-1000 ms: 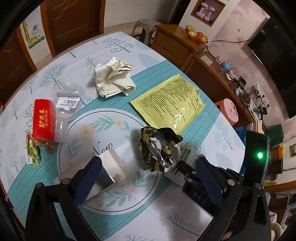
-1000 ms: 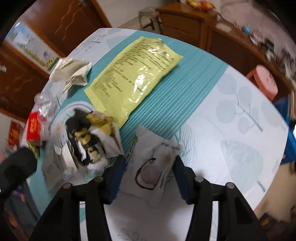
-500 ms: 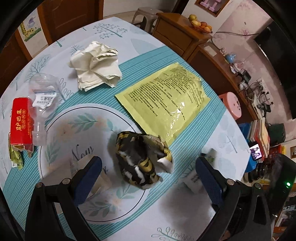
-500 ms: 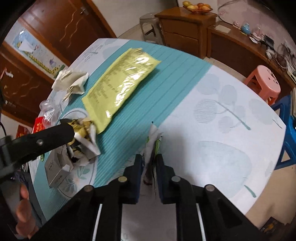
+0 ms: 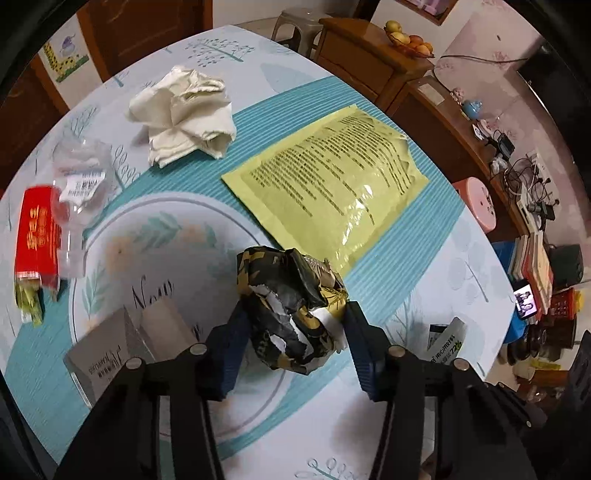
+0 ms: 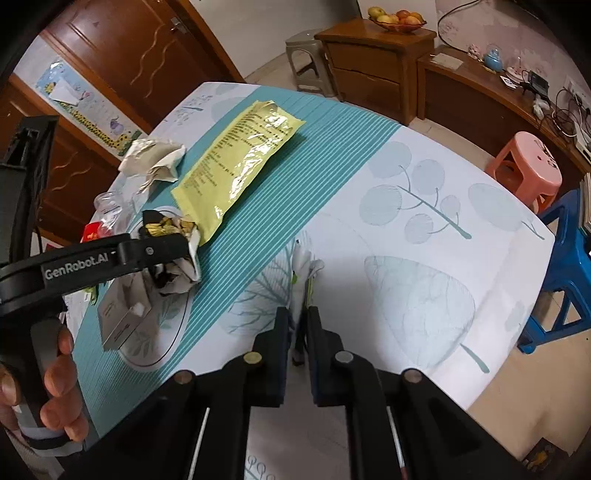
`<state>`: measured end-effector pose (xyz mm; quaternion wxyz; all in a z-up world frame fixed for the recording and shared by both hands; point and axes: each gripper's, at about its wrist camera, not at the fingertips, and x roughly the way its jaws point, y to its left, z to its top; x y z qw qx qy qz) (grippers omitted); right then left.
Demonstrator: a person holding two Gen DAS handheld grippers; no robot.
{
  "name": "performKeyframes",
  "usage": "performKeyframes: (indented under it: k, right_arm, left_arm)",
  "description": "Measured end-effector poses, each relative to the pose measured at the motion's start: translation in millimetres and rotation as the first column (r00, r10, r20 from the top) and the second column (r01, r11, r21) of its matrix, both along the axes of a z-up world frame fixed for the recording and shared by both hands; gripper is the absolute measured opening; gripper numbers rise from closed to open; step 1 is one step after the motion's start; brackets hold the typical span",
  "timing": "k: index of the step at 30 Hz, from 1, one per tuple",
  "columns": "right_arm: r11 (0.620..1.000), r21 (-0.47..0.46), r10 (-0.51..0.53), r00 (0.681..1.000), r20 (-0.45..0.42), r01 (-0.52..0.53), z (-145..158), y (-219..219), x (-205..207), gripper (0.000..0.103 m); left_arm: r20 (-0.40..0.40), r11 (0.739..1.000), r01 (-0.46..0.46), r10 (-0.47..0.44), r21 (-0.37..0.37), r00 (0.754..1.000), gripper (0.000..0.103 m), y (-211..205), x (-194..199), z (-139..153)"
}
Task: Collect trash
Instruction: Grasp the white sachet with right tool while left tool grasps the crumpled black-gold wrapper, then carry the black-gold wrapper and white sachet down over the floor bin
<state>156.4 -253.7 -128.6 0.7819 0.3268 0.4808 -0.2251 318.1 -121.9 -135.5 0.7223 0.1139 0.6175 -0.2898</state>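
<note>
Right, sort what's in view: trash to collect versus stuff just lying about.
Trash: crumpled black-and-yellow wrapper, white sachet, yellow pouch, crumpled paper, clear plastic, red pack, grey box.

Lying about: fruit bowl, pink stool, blue stool.

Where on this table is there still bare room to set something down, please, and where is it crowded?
The white leaf-printed stretch of the table, beyond the right gripper toward the pink stool, is bare. The teal band beside the yellow pouch is free too. It is crowded around the black-and-gold wrapper, grey carton, red box and crumpled paper.
</note>
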Motion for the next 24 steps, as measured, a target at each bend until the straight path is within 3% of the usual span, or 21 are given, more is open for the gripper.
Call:
performKeyframes:
  k: [6,15,24]
  right_arm:
    - [0.999,-0.006,0.032,0.999,0.024,-0.031,12.8,8.1,-13.9,0.008]
    - [0.990,-0.016,0.140,0.988,0.063,-0.139,35.2,24.0,-45.6,0.008]
    - [0.952,0.008,0.302,0.946,0.114,-0.305,48.1,30.9,-97.8,0.008]
  left_arm:
    - [-0.004,1.000,-0.011,0.011,-0.027,1.000,0.049,13.1,-25.5,16.5]
    - [0.021,0.997,-0.005,0.007,-0.079,1.000,0.049,44.3,-86.1,63.5]
    - [0.044,0.996,-0.058,0.062,-0.072,0.997,0.049,58.5,-171.7,89.2]
